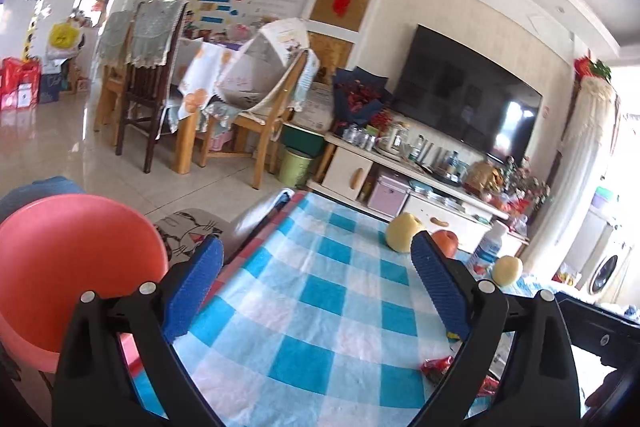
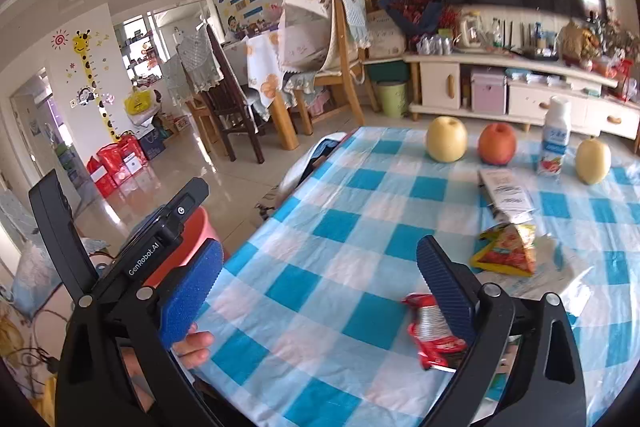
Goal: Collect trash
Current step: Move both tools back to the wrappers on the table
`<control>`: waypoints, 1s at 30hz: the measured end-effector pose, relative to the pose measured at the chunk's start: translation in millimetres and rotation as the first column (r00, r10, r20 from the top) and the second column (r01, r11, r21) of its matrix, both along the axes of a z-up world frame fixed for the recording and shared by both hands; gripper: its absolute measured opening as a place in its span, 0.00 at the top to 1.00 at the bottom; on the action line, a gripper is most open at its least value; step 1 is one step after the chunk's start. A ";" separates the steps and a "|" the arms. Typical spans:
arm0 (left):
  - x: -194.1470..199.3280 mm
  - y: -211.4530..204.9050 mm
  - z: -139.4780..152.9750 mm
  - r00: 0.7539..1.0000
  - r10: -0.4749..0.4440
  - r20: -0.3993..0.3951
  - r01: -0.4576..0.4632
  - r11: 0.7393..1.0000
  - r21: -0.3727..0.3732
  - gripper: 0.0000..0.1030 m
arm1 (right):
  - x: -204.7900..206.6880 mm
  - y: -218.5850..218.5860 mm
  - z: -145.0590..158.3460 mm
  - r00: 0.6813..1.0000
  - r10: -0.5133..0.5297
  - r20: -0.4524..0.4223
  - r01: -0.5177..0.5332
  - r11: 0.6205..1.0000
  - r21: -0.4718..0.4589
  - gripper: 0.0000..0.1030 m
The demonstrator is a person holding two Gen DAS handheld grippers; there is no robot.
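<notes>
Red wrapper [image 2: 434,331], orange snack bag [image 2: 506,249] and white packet [image 2: 506,195] all lie uncollected on the checked bench [image 2: 320,227], red basin [image 1: 72,267] beside it, both grippers' fingers spread, holding nothing.

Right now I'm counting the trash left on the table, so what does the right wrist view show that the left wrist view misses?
Only the right wrist view shows the orange-yellow triangular snack bag and the flat white printed packet. Only the left wrist view shows the round pink plastic basin's interior. Both show the crumpled red wrapper, two yellow pears, the red apple, the white drink bottle and the blue-checked tablecloth.
</notes>
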State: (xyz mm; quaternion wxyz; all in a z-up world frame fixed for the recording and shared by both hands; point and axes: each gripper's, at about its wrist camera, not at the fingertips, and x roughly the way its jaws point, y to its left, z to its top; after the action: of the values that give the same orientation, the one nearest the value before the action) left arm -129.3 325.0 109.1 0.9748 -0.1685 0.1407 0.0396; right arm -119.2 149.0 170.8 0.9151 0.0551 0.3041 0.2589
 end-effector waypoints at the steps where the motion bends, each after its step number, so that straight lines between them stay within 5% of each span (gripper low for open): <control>1: -0.2 -4.1 -0.5 1.000 -0.013 0.006 0.013 1.000 0.001 0.07 | -3.1 -3.4 0.5 1.000 -0.006 0.019 0.006 1.000 -0.009 0.06; 9: -2.6 -33.3 0.0 0.995 -0.103 0.017 0.102 0.994 0.034 0.07 | -31.9 -29.6 0.0 0.983 -0.047 0.179 0.069 0.991 -0.117 0.05; 16: 4.0 -63.6 -3.4 0.981 -0.186 -0.057 0.191 0.978 0.087 0.07 | -44.7 -49.6 -10.3 0.962 -0.069 0.264 0.126 0.971 -0.202 0.05; 22: 3.9 -96.3 -8.2 0.964 -0.243 -0.104 0.259 0.949 0.180 0.07 | -44.5 -73.8 -21.6 0.947 -0.121 0.296 0.191 0.957 -0.219 0.05; 30: 13.9 -120.0 -20.1 0.932 -0.294 -0.213 0.327 0.934 0.140 0.07 | -34.3 -103.7 -36.0 0.955 -0.145 0.260 0.201 0.958 -0.203 0.05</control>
State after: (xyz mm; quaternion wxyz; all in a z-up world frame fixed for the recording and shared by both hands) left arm -115.4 205.0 89.0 0.9618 -0.0540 0.2535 -0.0877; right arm -153.5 45.3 134.8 0.9648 -0.0555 0.2119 0.1454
